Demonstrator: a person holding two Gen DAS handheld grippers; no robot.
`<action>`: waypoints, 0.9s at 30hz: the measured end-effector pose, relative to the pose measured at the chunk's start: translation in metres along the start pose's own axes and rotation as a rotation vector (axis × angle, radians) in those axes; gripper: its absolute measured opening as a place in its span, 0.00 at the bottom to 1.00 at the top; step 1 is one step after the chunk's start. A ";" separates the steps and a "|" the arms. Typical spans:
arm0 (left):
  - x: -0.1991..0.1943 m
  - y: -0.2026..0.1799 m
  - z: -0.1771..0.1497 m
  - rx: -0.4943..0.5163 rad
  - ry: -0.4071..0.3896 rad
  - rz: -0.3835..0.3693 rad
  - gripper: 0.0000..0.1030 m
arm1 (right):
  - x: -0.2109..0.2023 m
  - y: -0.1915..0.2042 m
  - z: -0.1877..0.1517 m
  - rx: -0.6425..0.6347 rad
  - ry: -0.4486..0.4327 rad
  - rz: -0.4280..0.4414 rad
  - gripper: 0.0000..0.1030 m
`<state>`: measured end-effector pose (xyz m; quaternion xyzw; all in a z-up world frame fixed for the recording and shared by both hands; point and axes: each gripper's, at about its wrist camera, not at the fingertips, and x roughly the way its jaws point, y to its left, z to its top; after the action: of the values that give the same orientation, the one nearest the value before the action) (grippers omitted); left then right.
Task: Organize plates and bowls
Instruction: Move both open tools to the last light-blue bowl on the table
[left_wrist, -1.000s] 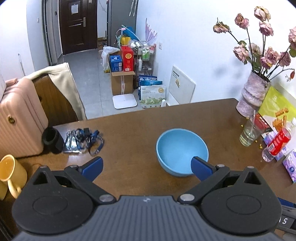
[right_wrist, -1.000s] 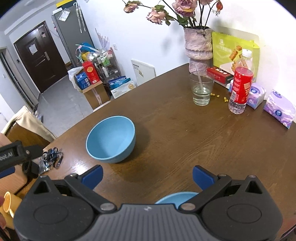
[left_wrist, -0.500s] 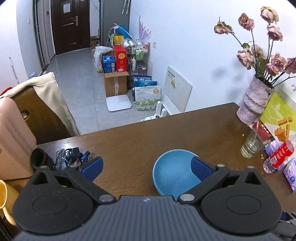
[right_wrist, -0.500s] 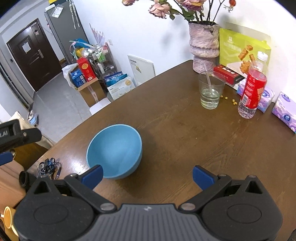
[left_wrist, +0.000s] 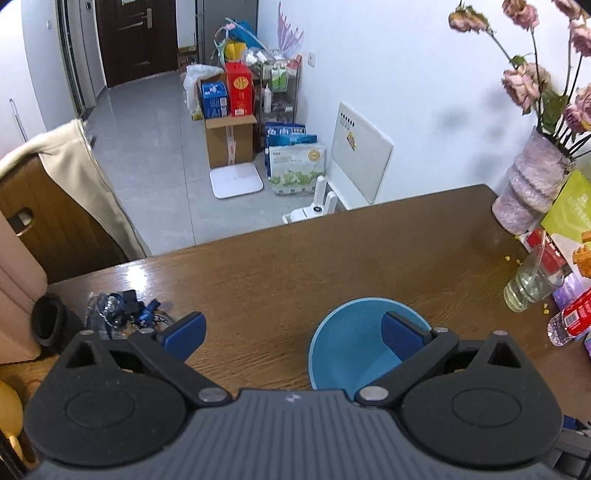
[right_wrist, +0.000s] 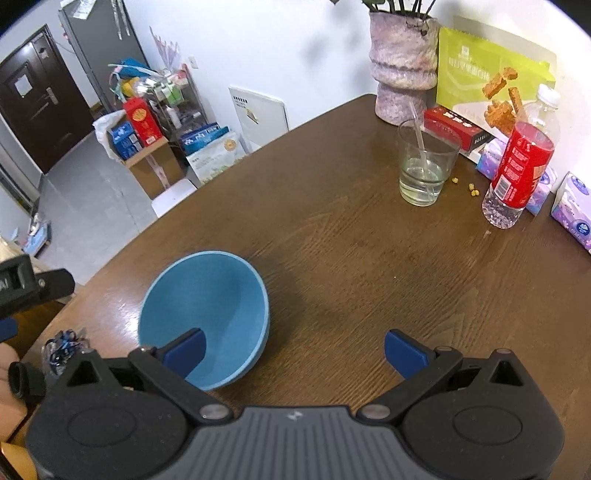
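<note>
Left gripper (left_wrist: 291, 328): jaws spread wide, nothing held. Its right finger sits over the blue bowl (left_wrist: 354, 343); I cannot tell if it hangs above the rim or dips inside. Its left finger is over bare table (left_wrist: 332, 251).

Right gripper (right_wrist: 293, 349): jaws also spread, empty. Its left finger overlaps the bowl's near rim in the right wrist view; its right finger is over bare wood, well apart from the bowl.

Bowl position: upright on the table, toward the table's left edge as the right wrist view has it, well apart from the clutter at the far right corner. Empty.

Judgement, step in hand: one gripper is lining up to pinch the bowl's wall. To do this well, straddle the rim with one finger inside and one outside, close on the wall squarely, then lift straight; a thin curved wall pinched at an angle may slip or tip. No plates or second bowl in view, so the stacking target is unknown.

Containers, left to right:
- Blue bowl: empty.
- Drinking glass (right_wrist: 424, 166), near the far right corner: shallow clear liquid, a straw or stirrer leaning in it.
- Vase (right_wrist: 404, 62): flower stems.
- Red-labelled bottle (right_wrist: 517, 173), just beside the glass: a little clear liquid at the bottom.
</note>
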<state>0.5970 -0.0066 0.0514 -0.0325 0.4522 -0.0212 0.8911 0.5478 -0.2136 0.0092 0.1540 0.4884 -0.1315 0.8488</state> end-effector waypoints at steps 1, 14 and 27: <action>0.005 0.000 0.000 0.001 0.005 -0.001 1.00 | 0.004 0.002 0.002 0.000 0.003 -0.005 1.00; 0.060 -0.003 -0.002 -0.014 0.064 -0.006 1.00 | 0.049 0.012 0.018 -0.006 0.035 -0.022 1.00; 0.101 -0.003 -0.017 -0.004 0.129 -0.031 0.93 | 0.090 0.018 0.015 -0.012 0.091 -0.013 0.85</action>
<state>0.6431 -0.0171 -0.0400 -0.0395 0.5083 -0.0360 0.8595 0.6105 -0.2097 -0.0594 0.1517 0.5283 -0.1272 0.8256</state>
